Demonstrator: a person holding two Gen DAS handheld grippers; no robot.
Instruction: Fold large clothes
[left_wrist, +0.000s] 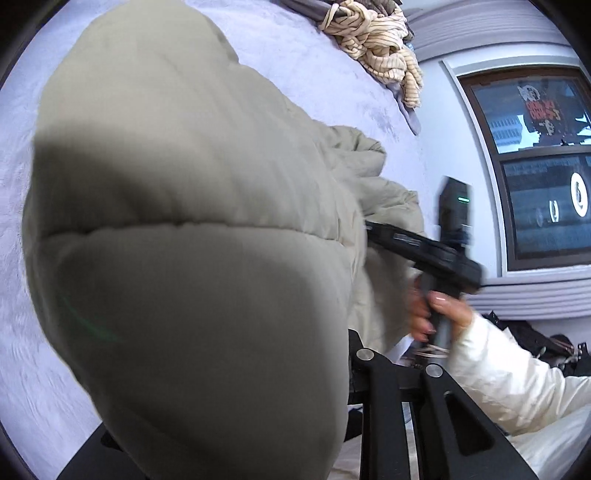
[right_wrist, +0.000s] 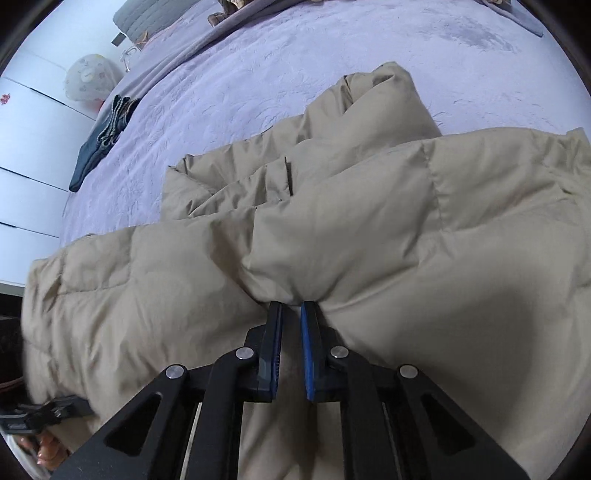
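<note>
A large beige puffer jacket (right_wrist: 369, 221) lies on the lavender bed cover (right_wrist: 295, 55). My right gripper (right_wrist: 291, 306) is shut on a pinched fold of the jacket's edge, with its blue pads close together. In the left wrist view the jacket (left_wrist: 177, 221) hangs lifted right in front of the lens and hides the left gripper's fingertips; only the gripper's black frame (left_wrist: 406, 406) shows, pressed into the fabric. The right gripper (left_wrist: 424, 251) also shows there, held by a hand at the jacket's right side.
A striped cream garment (left_wrist: 376, 44) lies heaped at the far end of the bed. Folded dark jeans (right_wrist: 103, 136) lie at the bed's left edge beside a white patterned bag (right_wrist: 90, 81). A window (left_wrist: 535, 166) is on the right wall.
</note>
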